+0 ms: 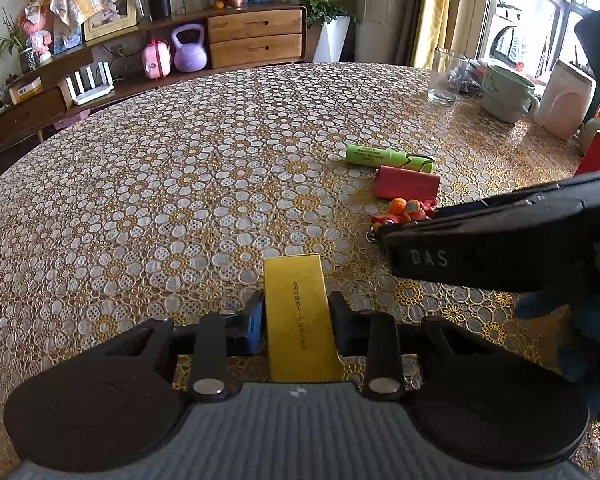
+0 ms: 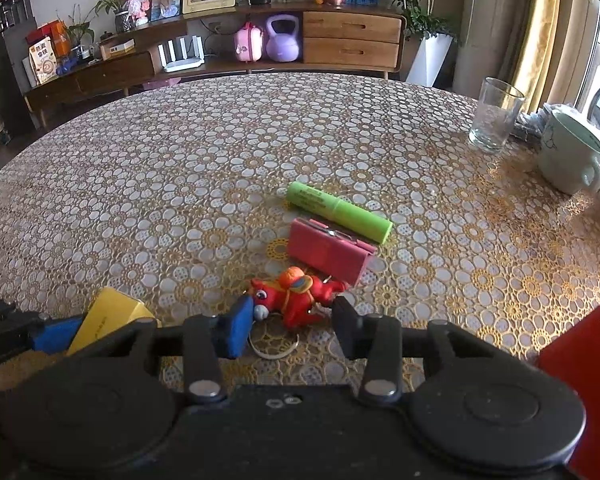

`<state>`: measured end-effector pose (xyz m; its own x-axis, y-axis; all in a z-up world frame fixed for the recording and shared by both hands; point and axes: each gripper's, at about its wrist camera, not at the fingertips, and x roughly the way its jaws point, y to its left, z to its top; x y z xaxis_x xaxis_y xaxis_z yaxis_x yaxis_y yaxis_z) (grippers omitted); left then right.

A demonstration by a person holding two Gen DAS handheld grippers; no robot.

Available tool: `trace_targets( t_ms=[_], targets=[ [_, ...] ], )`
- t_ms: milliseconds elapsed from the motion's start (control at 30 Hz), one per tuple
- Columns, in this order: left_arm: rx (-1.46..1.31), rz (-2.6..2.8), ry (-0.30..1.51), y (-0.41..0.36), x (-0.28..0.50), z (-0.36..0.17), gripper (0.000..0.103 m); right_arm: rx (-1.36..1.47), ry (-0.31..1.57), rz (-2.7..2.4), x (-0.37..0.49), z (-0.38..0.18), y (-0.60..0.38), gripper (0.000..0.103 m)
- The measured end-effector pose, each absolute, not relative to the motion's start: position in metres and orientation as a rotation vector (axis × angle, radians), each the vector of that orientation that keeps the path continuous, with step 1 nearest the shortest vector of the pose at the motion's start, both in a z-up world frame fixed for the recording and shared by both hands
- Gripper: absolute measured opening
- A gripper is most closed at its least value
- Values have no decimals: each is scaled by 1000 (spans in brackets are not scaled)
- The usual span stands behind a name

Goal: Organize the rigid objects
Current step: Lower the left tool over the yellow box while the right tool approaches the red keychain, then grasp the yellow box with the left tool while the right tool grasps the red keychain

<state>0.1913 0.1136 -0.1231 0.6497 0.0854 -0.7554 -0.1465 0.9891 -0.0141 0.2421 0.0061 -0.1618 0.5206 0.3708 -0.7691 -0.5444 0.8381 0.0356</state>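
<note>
A yellow box lies on the flowered tablecloth, and my left gripper is shut on its long sides. The same box shows at the lower left of the right wrist view. A red toy horse keychain lies between the fingers of my right gripper; the blue pad touches its nose and the black pad its tail. Its metal ring lies just below. Behind it are a pink binder clip and a green tube. The right gripper's black body reaches in from the right.
A clear glass and a pale green mug stand at the table's far right, beside a white container. A red object fills the near right corner. A wooden sideboard runs behind the table.
</note>
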Motion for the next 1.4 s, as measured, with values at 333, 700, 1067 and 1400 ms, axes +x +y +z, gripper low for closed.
trace_targets(
  t_ms=[333, 700, 1067, 1400],
  targets=[
    [-113, 119, 848, 125, 181, -111, 29, -154, 846, 574, 216, -144, -15, 41],
    [-157, 100, 893, 127, 163, -91, 29, -86, 810, 642, 172, -103, -45, 41],
    [-78, 73, 895, 110, 149, -68, 22, -63, 747, 654, 142, -60, -88, 41],
    [-146, 95, 946, 126, 159, -89, 30, -34, 705, 611, 138, -37, -131, 41]
  ],
)
